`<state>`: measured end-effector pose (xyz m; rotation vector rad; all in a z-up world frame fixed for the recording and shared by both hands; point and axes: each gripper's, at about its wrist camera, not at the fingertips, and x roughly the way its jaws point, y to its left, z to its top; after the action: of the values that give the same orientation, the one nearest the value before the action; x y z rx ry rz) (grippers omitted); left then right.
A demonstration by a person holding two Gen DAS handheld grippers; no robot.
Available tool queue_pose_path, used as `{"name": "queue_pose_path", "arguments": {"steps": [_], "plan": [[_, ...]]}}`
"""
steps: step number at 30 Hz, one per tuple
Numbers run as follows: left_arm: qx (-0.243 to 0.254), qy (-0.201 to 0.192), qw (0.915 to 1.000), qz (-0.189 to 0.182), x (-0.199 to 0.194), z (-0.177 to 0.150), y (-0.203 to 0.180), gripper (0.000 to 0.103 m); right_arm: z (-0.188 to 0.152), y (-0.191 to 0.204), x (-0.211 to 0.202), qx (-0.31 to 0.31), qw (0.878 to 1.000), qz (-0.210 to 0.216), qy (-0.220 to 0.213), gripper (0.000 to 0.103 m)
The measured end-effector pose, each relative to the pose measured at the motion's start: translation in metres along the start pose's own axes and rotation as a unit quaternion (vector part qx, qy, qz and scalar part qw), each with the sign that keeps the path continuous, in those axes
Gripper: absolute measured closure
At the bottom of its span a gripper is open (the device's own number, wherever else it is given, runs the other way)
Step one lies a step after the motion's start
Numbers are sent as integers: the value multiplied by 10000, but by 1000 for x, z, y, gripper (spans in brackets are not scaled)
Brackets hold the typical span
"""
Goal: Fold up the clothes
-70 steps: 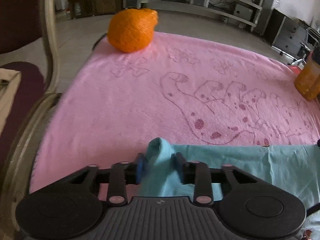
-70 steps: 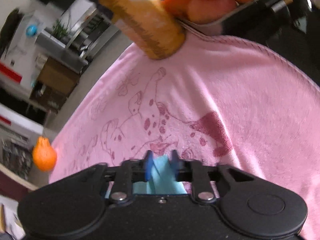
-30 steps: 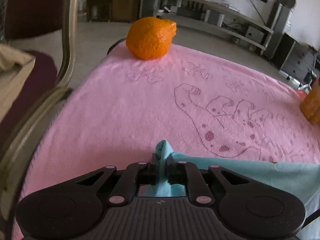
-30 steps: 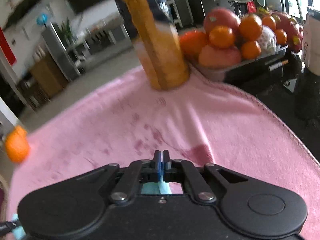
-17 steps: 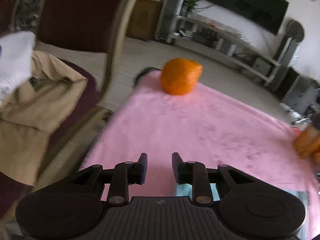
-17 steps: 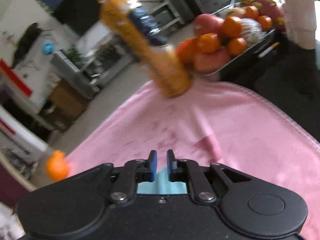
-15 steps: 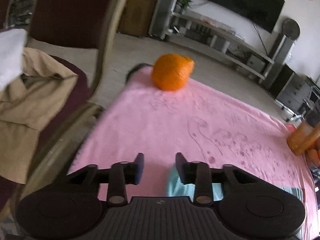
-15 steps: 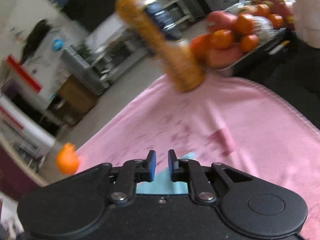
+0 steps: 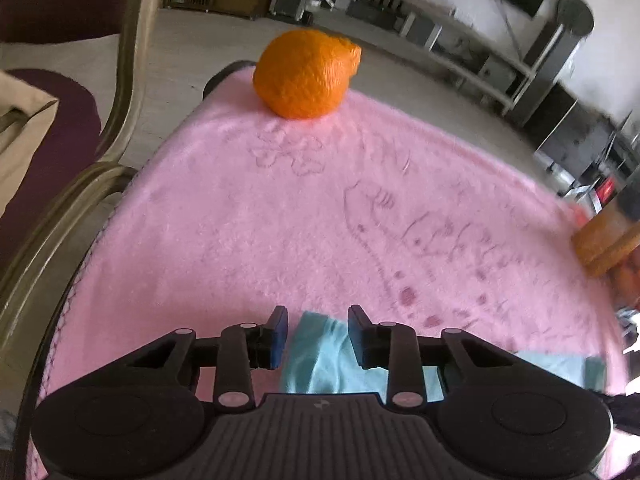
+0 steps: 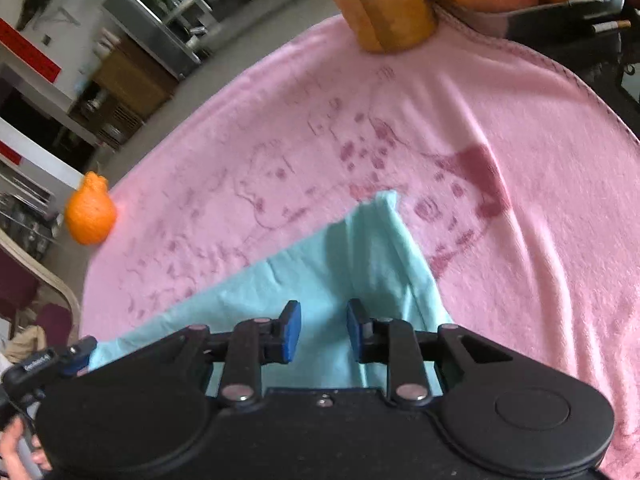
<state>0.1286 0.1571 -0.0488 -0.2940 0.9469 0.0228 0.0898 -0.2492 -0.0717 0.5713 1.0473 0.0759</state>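
Pink blanket | both grippers angled down, parted, released | teal garment flat

Garment on blanket; orange at blanket's far corner, bottle at opposite corner.

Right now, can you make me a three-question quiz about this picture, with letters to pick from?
1. Where does the orange fruit sit?
A. at the far corner of the pink blanket
B. on the light blue cloth
C. in the left gripper

2. What colour is the cloth being folded?
A. yellow
B. light blue
C. red

3. How do the right gripper jaws stand?
A. squeezed on a bottle
B. apart, over the cloth
C. holding the fruit

Answers: 1 A, the fruit rests on the blanket's far edge. 2 B, it looks pale blue against the pink. 3 B, a gap shows between the jaws, which have just been opening.
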Motion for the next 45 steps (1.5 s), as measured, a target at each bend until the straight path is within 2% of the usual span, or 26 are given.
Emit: {"name": "queue_pose_path", "arguments": {"steps": [1, 3, 4, 10, 11, 12, 13, 16, 17, 18, 19, 21, 24, 26, 28, 33, 34, 36, 39, 43, 45], "plan": [[30, -4, 10000, 38, 2, -1, 0, 79, 0, 1, 1, -15, 10000, -13, 25, 78], [23, -120, 9999, 16, 2, -1, 0, 95, -2, 2, 1, -84, 10000, -30, 28, 78], [-38, -166, 9998, -42, 1, 0, 1, 97, -1, 3, 1, -107, 9999, -41, 29, 78], [-824, -772, 9933, -239, -30, 1, 21, 99, -1, -1, -3, -92, 9999, -107, 34, 80], [-939, -836, 9920, -126, -32, 1, 26, 103, -1, -2, -4, -80, 9999, -104, 32, 80], [-1033, -919, 9904, 72, -34, 2, 31, 103, -1, -2, -4, -68, 9999, -101, 29, 80], [-1127, -966, 9888, 169, -35, 3, 38, 103, -1, -3, -4, -62, 9999, -94, 28, 80], [-1466, -903, 9851, 22, -37, 3, 58, 103, -1, -4, -4, -36, 10000, -66, 30, 80], [-1467, -875, 9853, -22, -38, 3, 59, 103, 0, -5, -4, -15, 10000, -52, 36, 80], [-1406, -816, 9867, -78, -38, 3, 59, 94, 0, -5, -4, 5, 10000, -38, 41, 80], [-1327, -741, 9883, -128, -38, 2, 57, 78, 0, -5, -4, 4, 10000, -36, 42, 80], [-1130, -616, 9914, -220, -34, 1, 50, 69, 0, -4, -4, -12, 10000, -38, 41, 79], [-1047, -376, 9929, -419, -23, -1, 40, 69, 0, -3, -4, -36, 10000, -43, 39, 77], [-1164, -253, 9912, -577, -13, -3, 38, 73, 0, -3, -4, -52, 10000, -45, 38, 76], [-1314, -210, 9891, -636, -5, -6, 40, 101, 0, -2, -4, -68, 10000, -48, 37, 76], [-1393, -425, 9888, -339, -7, -9, 44, 101, 0, -2, -4, -114, 9999, -47, 48, 76], [-1334, -428, 9899, -212, -7, -9, 43, 102, 0, -1, -4, -133, 9999, -55, 50, 76], [-1099, -539, 9917, 397, -11, -8, 43, 102, 0, 0, -4, -172, 9998, -70, 55, 76], [-1065, -644, 9901, 656, -24, -7, 52, 102, -1, -1, -6, -175, 9998, -64, 43, 76], [-816, -575, 9946, 293, -60, -12, 44, 85, 0, -5, -16, -45, 10000, 11, -41, 72], [-639, -485, 9966, -182, -79, -20, 29, 84, -1, -5, -33, -58, 9997, 162, -178, 72]]}}
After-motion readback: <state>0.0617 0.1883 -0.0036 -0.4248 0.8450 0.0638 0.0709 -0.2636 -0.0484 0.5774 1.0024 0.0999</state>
